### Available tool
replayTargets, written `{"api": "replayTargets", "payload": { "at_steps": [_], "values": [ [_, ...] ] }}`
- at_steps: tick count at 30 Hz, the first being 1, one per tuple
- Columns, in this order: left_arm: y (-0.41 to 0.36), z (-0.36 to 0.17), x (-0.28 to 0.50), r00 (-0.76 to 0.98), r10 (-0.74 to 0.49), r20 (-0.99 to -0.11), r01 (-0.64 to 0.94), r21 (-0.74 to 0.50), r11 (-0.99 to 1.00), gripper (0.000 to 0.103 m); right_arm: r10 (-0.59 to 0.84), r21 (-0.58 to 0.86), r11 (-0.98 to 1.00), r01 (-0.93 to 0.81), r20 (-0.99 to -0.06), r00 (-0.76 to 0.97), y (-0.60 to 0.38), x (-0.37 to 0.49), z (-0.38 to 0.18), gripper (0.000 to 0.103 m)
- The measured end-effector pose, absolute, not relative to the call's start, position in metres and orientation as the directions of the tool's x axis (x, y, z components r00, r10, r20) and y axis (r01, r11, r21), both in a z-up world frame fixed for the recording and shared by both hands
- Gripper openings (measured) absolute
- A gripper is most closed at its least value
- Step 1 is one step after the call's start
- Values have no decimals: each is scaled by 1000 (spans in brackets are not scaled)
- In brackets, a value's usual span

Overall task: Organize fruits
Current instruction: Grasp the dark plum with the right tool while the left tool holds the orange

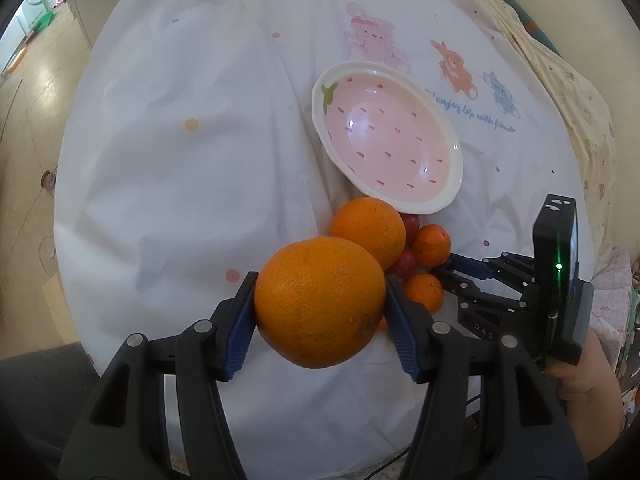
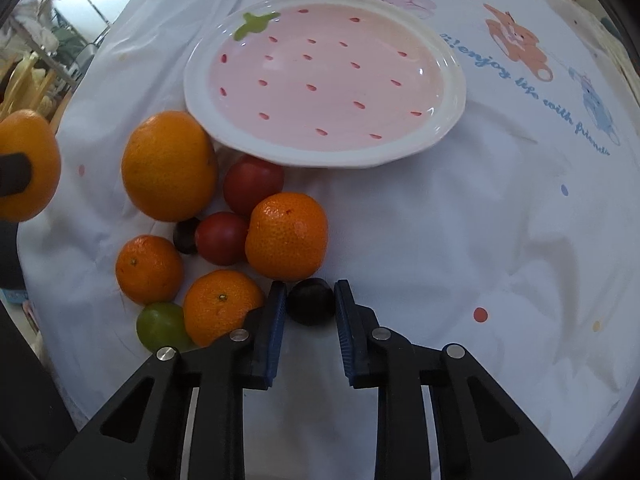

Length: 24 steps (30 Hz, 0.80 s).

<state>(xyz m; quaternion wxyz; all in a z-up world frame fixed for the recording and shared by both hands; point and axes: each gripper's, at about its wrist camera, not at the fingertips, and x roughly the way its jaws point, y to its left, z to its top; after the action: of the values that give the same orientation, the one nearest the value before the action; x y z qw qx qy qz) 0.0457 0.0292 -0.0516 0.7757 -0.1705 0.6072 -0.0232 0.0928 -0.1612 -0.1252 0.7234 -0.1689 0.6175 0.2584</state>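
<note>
My left gripper is shut on a large orange and holds it above the cloth; this orange also shows at the left edge of the right wrist view. My right gripper has its blue pads on either side of a dark grape on the cloth, touching or nearly so. The pink strawberry plate lies beyond, empty. A second large orange, three mandarins, two red fruits, another dark grape and a green grape lie between.
A white printed tablecloth covers the round table. The right gripper body with a green light shows in the left wrist view, close beside the fruit pile. Floor lies beyond the table's left edge.
</note>
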Motion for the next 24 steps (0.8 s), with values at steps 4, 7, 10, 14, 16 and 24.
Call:
{"api": "replayTargets", "payload": {
  "at_steps": [4, 7, 10, 14, 16, 24],
  "values": [
    [27, -54, 45, 265, -221, -939, -165, -270, 949, 56, 193, 98, 815, -570, -975, 107, -164, 88, -121, 25],
    [28, -54, 44, 269, -204, -941, -166, -254, 953, 56, 254, 152, 836, -527, -959, 127, -184, 86, -99, 25],
    [30, -57, 43, 267, -191, -945, -176, -243, 954, 56, 300, 182, 850, -494, -939, 169, -197, 83, -79, 25],
    [30, -58, 43, 278, -179, -944, -183, -236, 954, 56, 350, 224, 862, -454, -912, 215, -211, 78, -64, 25],
    [29, -56, 44, 296, -162, -941, -180, -221, 958, 56, 363, 240, 872, -426, -902, 235, -213, 77, -61, 25],
    [35, -48, 43, 354, -105, -929, -175, -176, 969, 56, 419, 293, 878, -379, -853, 312, -221, 80, -37, 25]
  ]
}}
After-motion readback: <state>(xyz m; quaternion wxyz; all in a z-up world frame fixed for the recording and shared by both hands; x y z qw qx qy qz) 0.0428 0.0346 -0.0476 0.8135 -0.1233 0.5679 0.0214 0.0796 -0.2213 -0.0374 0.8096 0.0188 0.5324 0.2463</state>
